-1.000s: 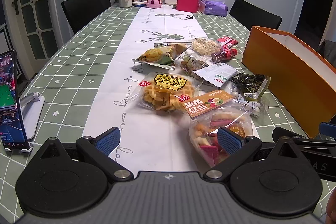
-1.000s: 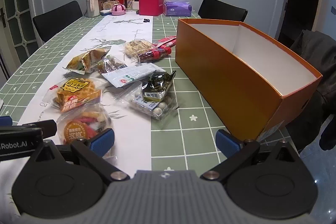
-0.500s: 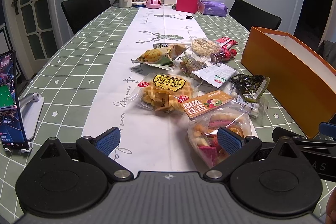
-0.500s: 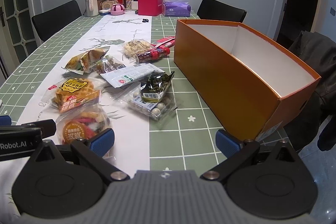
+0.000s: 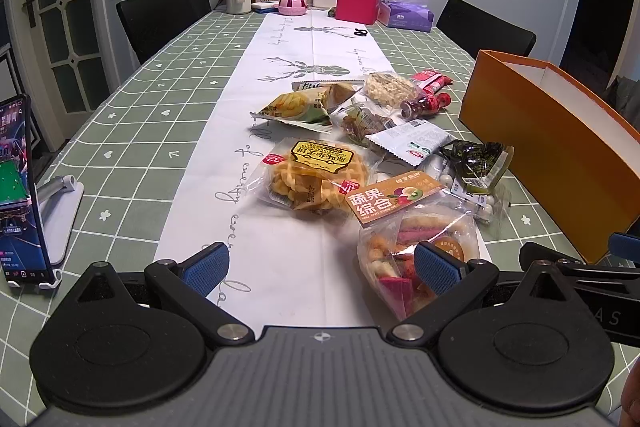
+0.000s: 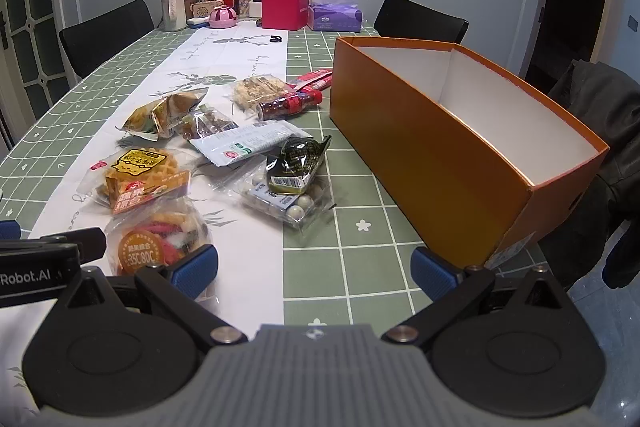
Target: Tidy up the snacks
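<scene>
Orange box (image 6: 448, 147) sits empty on the tabletop (image 5: 132, 131), snacks all beside it — nearest, the mixed-crisps bag (image 5: 416, 239). Since a second ago little has shifted: left gripper (image 5: 320, 265) and right gripper (image 6: 314, 269) both hover, fingers apart, holding nothing — sorting not begun

Snack bags (image 5: 320, 175) lie mid-table, orange box (image 5: 552, 151) right, phone (image 5: 16, 187) near left; left gripper (image 5: 322, 263) spread wide, empty.
</scene>
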